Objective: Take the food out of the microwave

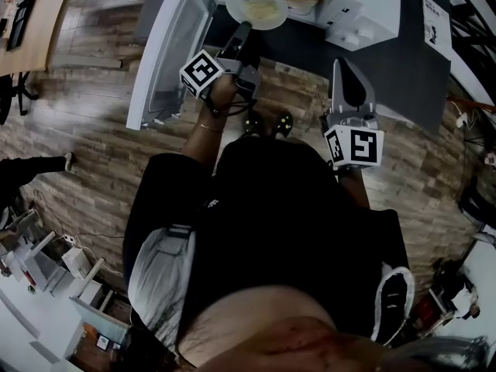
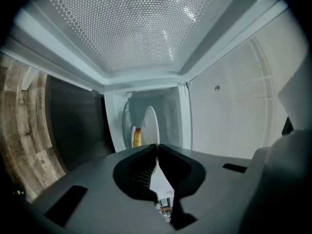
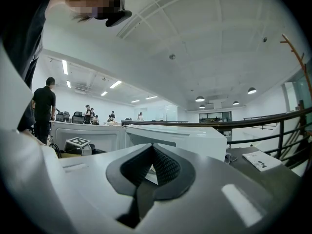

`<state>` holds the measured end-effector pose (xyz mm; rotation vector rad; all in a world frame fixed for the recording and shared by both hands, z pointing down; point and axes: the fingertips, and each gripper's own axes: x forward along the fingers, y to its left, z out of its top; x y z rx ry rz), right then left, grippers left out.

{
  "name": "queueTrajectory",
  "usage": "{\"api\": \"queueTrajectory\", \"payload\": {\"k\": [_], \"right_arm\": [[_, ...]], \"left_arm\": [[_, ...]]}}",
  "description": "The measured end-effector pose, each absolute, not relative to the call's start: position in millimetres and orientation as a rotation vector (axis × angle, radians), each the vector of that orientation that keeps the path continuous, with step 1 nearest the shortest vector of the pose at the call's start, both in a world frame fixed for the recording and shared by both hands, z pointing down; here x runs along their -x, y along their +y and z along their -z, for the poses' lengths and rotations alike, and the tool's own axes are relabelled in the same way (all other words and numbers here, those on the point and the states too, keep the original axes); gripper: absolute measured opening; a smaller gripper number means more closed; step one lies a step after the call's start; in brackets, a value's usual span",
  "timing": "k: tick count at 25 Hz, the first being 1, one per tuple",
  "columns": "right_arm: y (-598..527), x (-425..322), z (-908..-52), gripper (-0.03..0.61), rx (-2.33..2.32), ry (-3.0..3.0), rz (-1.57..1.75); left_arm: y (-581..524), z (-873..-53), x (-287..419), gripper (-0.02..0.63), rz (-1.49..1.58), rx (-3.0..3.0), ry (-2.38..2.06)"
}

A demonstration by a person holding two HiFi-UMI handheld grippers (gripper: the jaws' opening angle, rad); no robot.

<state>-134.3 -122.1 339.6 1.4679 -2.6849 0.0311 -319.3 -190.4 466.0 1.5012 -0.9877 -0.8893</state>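
Observation:
A white plate with yellow food sits at the mouth of the white microwave. My left gripper is shut on the plate's near rim. In the left gripper view the plate stands edge-on between the closed jaws, the yellow food on its left face and the microwave cavity behind it. My right gripper hangs to the right, in front of the microwave, shut and holding nothing. In the right gripper view its jaws meet before the microwave's white body.
The microwave door hangs open at the left, its perforated window close beside my left gripper. The microwave rests on a dark counter bearing a printed sheet. Wooden floor lies below. A railing and distant people show beyond.

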Motion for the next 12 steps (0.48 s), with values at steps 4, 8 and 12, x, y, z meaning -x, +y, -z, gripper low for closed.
{"api": "queueTrajectory", "payload": {"k": [4,8,12], "right_arm": [[-113.9,135.4,-337.4,0.002,-1.509,-2.673,-0.019],[-106.3,136.8,-334.8,0.002,-1.549,-2.658,-0.007],[-99.1,135.1,-335.6,0.002,-1.581,-2.641,0.002]], "left_arm": [[-173.6,-456.7,306.2,0.018,0.863,-1.528,-0.913],[-160.1,-450.0,301.1,0.021,0.852,-1.547,-0.843],[-149.2,-440.1,292.4,0.021,0.847,-1.583,-0.777]]}}
